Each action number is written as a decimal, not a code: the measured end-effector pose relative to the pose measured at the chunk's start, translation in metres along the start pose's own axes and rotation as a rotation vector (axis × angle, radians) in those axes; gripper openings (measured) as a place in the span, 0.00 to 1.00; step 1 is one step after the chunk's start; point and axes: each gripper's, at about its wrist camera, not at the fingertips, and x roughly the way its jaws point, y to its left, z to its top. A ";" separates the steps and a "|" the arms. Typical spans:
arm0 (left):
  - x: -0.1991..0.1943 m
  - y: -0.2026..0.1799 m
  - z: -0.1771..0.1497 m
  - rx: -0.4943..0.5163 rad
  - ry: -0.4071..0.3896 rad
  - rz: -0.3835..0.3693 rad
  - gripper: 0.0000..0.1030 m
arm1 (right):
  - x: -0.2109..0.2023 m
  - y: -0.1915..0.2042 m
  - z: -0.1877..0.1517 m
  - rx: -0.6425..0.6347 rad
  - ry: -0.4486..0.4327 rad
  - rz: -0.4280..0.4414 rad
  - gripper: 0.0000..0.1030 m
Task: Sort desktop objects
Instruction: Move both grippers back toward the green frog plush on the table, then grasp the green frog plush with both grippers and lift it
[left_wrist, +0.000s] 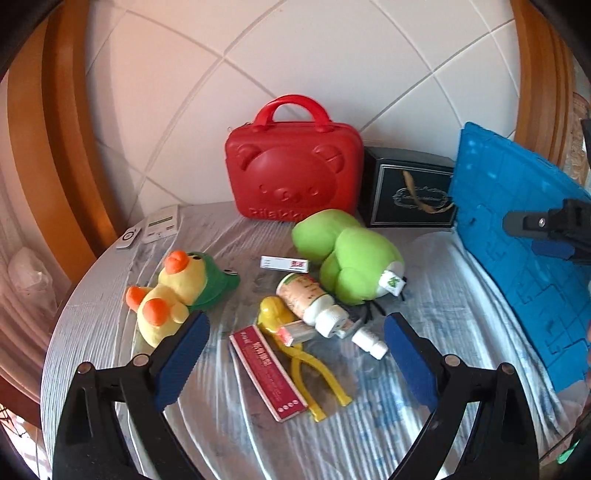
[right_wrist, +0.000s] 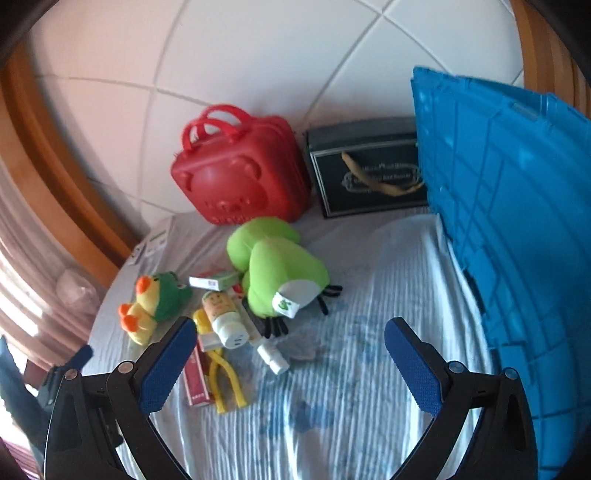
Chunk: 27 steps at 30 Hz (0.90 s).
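A pile lies mid-table: a yellow duck plush (left_wrist: 173, 295) (right_wrist: 147, 306), a green plush (left_wrist: 347, 254) (right_wrist: 273, 266), a white-capped bottle (left_wrist: 310, 302) (right_wrist: 225, 317), a small white bottle (left_wrist: 369, 341) (right_wrist: 273, 356), a yellow clip toy (left_wrist: 295, 350) (right_wrist: 221, 373), a red flat box (left_wrist: 267, 373) (right_wrist: 195, 380) and a small white box (left_wrist: 284, 264) (right_wrist: 214, 281). My left gripper (left_wrist: 295, 347) is open and empty above the pile. My right gripper (right_wrist: 290, 350) is open and empty, right of the pile. The blue crate (left_wrist: 517, 251) (right_wrist: 517, 240) stands at the right.
A red bear case (left_wrist: 293, 173) (right_wrist: 240, 177) and a black gift box (left_wrist: 406, 192) (right_wrist: 365, 177) stand at the back against the tiled wall. Two white remotes (left_wrist: 155, 225) (right_wrist: 153, 240) lie at the back left. The round table (left_wrist: 443, 314) has a wrinkled cover.
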 end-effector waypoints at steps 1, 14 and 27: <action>0.013 0.009 0.001 -0.009 0.012 0.010 0.94 | 0.018 0.002 0.000 0.003 0.026 -0.012 1.00; 0.169 0.032 0.033 -0.017 0.160 0.005 0.93 | 0.192 0.018 0.000 0.109 0.207 -0.065 1.00; 0.211 -0.015 0.052 0.083 0.190 -0.085 0.94 | 0.203 -0.077 0.018 -0.012 0.189 -0.208 1.00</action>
